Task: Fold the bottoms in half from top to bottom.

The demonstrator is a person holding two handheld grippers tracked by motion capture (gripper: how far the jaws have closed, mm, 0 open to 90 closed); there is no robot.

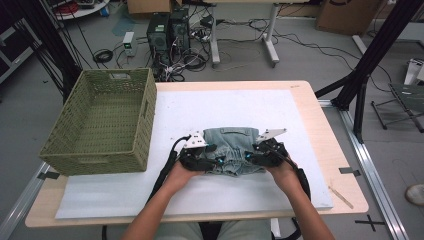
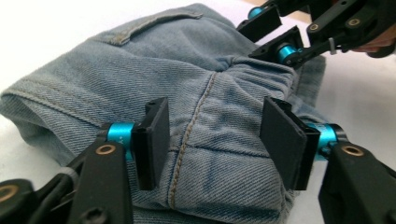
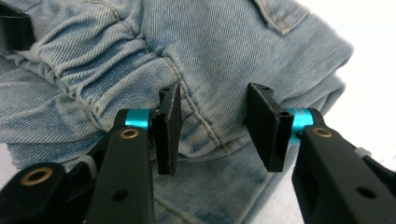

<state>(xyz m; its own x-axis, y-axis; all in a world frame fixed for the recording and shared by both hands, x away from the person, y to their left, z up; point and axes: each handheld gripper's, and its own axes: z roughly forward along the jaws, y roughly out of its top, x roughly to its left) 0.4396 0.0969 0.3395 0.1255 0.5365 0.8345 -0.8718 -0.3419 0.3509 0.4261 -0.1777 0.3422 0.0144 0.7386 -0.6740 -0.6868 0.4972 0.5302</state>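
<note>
Both grippers are down at the folded jeans (image 1: 231, 149) now, one at each near corner of the bundle on the white mat (image 1: 280, 107). The left gripper (image 2: 214, 140) has its jaws spread, denim bulging up between them, the stitched seam running just inside its left pad; the pads look clear of the cloth, so nothing is grasped. The right gripper (image 3: 212, 133) stands the same way: jaws apart, a thick fold and a seam in the gap, no pinch yet.

Here's the risk as I read it: the fold is several layers deep, and if either pair bites only the top layer, the bundle peels open on the lift. If one side clamps before the other, the jeans could twist and slump between the hands. A shallow bite on that rounded edge could also slip off. The woven basket (image 1: 107, 122) waits well off to the left gripper's outer side, a long carry for a weak hold.
</note>
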